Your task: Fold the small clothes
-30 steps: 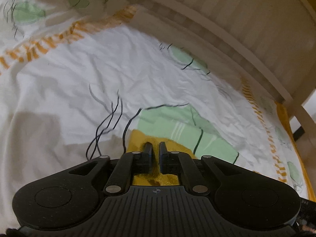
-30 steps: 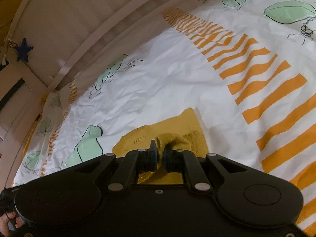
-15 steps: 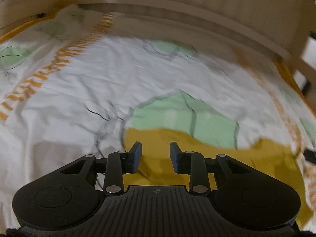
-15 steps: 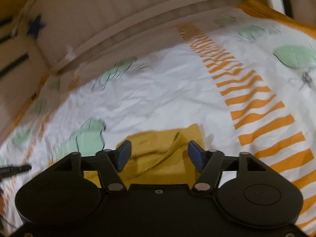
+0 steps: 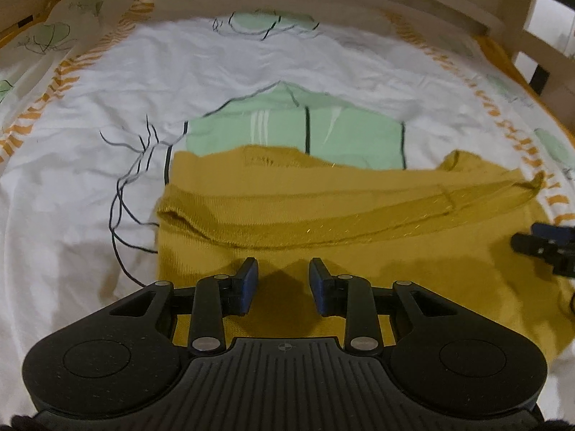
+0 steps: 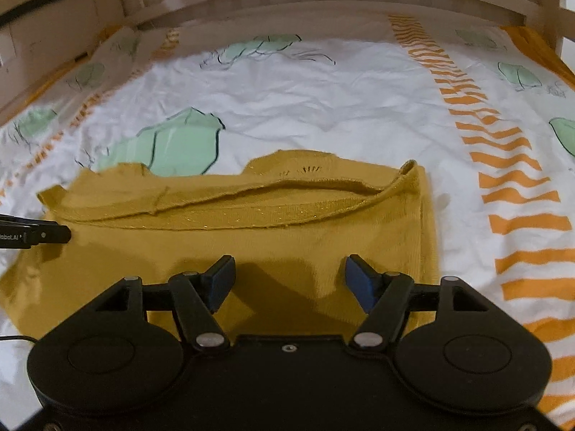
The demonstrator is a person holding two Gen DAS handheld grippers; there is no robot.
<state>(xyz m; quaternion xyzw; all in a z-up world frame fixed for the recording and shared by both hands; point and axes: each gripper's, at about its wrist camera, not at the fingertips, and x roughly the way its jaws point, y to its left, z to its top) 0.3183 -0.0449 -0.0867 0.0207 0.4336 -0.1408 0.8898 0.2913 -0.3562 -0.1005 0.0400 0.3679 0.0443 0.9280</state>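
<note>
A mustard-yellow knit garment point(image 5: 359, 215) lies folded on the bed sheet, its hem edge running across the top layer point(image 6: 287, 215). In the left wrist view my left gripper point(image 5: 284, 274) hovers open over the garment's near left part, with nothing between its pads. My right gripper point(image 6: 291, 273) stands wider open above the near right part, also holding nothing. The right gripper's tip point(image 5: 546, 244) shows at the right edge of the left wrist view. At the left edge of the right wrist view, the left gripper's tip point(image 6: 36, 235) is over the cloth.
The white sheet point(image 5: 251, 82) bears green leaf prints point(image 5: 294, 133) and orange striped bands point(image 6: 503, 165). A pale wooden slatted bed rail point(image 6: 323, 3) runs along the far side, with a corner post point(image 5: 546, 50) at the right.
Both grippers were shut on bunched yellow fabric a second ago. They have opened and let it go, rolled level and drawn back; the garment now lies spread and folded.
</note>
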